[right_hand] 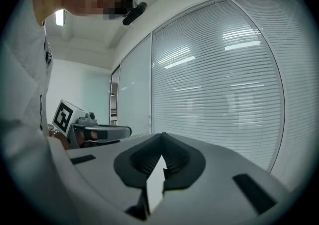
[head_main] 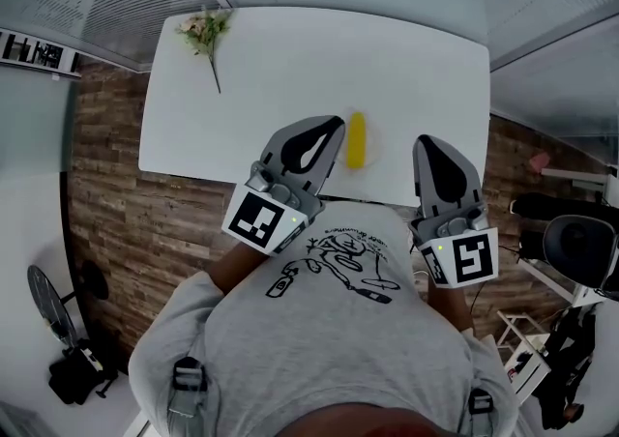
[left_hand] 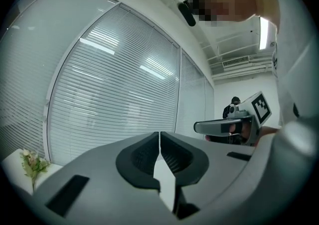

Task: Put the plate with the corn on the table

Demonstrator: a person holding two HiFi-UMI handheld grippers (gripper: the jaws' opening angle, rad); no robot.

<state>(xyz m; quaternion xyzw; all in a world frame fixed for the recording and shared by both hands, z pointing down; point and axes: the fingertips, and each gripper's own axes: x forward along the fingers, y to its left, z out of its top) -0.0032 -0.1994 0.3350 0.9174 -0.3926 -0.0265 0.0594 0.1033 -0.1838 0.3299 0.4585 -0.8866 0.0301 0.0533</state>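
A yellow corn cob (head_main: 356, 140) lies on a white plate (head_main: 375, 149) near the front edge of the white table (head_main: 290, 68). My left gripper (head_main: 338, 121) is shut and holds nothing; its tip is just left of the corn, raised above the table edge. My right gripper (head_main: 423, 141) is also shut and holds nothing, off to the right of the plate. In the left gripper view the shut jaws of my left gripper (left_hand: 159, 133) point up at window blinds. The right gripper view shows my right gripper (right_hand: 162, 134) the same way. Neither gripper view shows the plate.
A sprig of flowers (head_main: 203, 31) lies at the table's far left corner. Window blinds (left_hand: 114, 99) line the walls beyond. A floor fan (head_main: 48, 305) stands at the left, and dark chairs and gear (head_main: 571, 242) at the right. The floor is wood.
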